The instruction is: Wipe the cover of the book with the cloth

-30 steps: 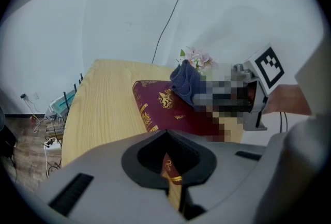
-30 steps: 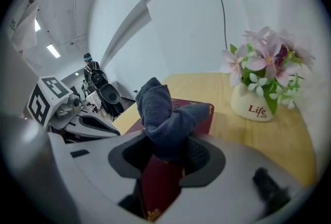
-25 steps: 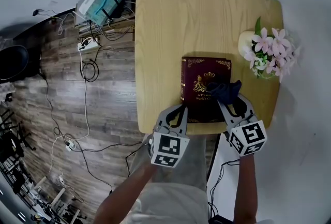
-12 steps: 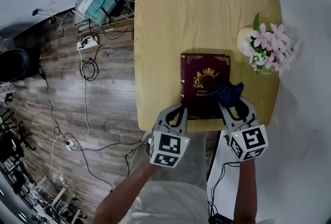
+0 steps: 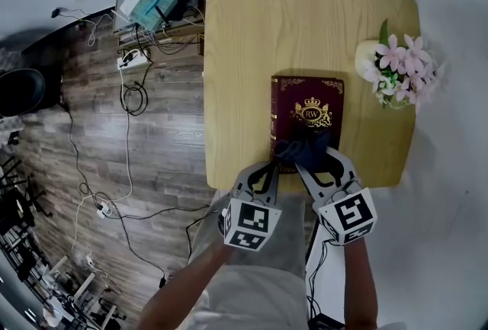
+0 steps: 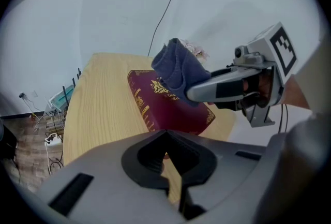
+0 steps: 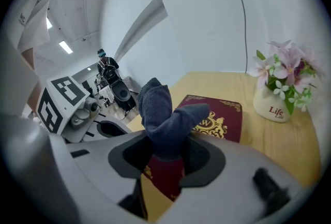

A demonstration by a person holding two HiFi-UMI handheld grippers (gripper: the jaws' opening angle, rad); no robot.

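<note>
At the far left we see a wooden floor (image 5: 91, 138) with many cables (image 5: 131, 101) lying on it, and a low shelf with devices (image 5: 156, 4) just beside the far left corner of the table. The light wooden table (image 5: 252, 31) fills the middle of the head view.

The left gripper (image 5: 268, 168) is at the near edge of the table, and its tips reach the near left corner of the book. In the left gripper view its jaws stand together with only a thin line between them, and we see nothing held there.

The book (image 5: 309, 111) lies flat on the near part of the table with its spine to the left. Its cover is dark red with gold ornaments and a gold crest.

The cloth (image 5: 301, 149) is dark blue and bunched, and it is over the near part of the cover, below the crest. We cannot tell if it presses on the cover.

The right gripper (image 5: 313, 161) holds this cloth. In the right gripper view its jaws are closed on the lower part of the cloth, and the rest stands up in front of them.

At the right, a white vase with pink flowers (image 5: 396, 73) stands near the far right corner of the book, not touching it.
</note>
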